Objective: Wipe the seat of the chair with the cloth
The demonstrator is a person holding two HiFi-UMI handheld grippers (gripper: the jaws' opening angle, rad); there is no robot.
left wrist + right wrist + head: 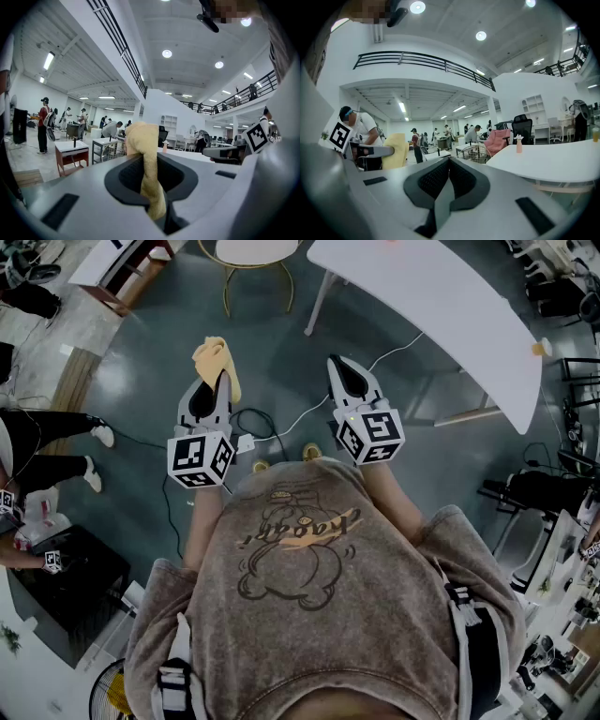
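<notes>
2 grippers are held side by side, apart, in front of the person's chest (300,549), above a grey floor (159,324). The jaws of the left gripper (219,385) are closed on a yellow cloth (216,357). In the left gripper view the cloth is seen pinched between them, with 1 strip hanging down inside the jaw recess and a bunched end standing out past the tips. In the head view that bunched end is seen beyond the jaw tips, on the side away from the person.

The jaws of the right gripper (344,367) are seen pressed together in the right gripper view, with nothing held between them.

The chair (255,251), with a round white seat on thin gold legs, is seen at the top edge of the head view, well apart from both grippers and from the cloth. A long white table (441,296) is seen to its right. A white cable (305,411) lies on the floor below the grippers. Other people are seen standing in the hall behind, in both gripper views.
</notes>
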